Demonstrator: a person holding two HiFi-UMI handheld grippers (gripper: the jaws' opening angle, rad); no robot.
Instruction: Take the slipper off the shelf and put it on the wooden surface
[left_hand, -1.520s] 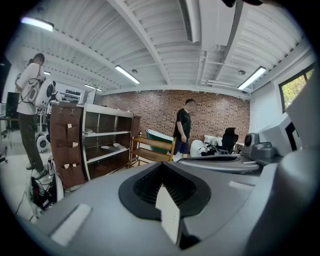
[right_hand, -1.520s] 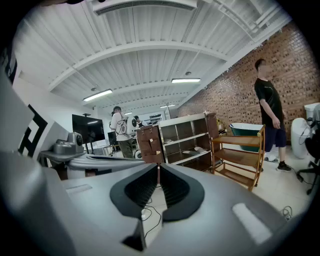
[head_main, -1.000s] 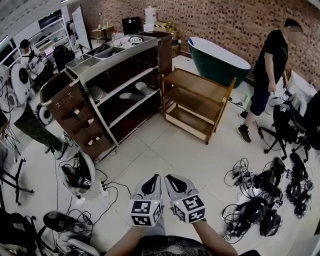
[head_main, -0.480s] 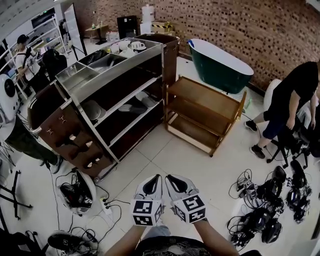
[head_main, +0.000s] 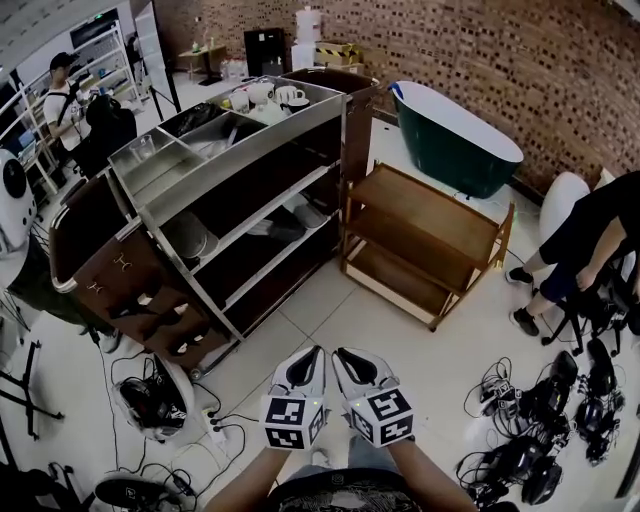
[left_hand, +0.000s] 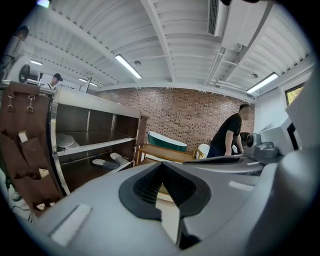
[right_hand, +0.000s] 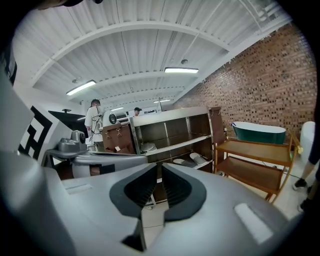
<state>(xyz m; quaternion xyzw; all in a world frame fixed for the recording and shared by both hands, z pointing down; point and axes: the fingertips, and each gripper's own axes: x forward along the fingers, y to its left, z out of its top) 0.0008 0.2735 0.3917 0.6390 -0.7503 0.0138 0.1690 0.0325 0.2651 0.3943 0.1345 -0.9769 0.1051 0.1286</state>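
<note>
The person is holding the left gripper (head_main: 304, 356) and the right gripper (head_main: 350, 356) side by side, each with its jaws closed on nothing, likely because the reach is not yet begun. Ahead and to their left, the slipper (head_main: 301, 212) is lying on a lower shelf of the dark shelf unit (head_main: 150, 205), with the wooden rack (head_main: 430, 212) standing just beside it. The gripper views are showing the slipper side-on beneath the upper shelf, while the head view is showing the rack's bare top.

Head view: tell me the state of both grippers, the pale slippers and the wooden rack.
Left gripper: shut, empty.
Right gripper: shut, empty.
Pale slippers: lying on a lower shelf of the steel shelf unit, untouched.
Brown wooden open rack: upright, tiers bare.
</note>
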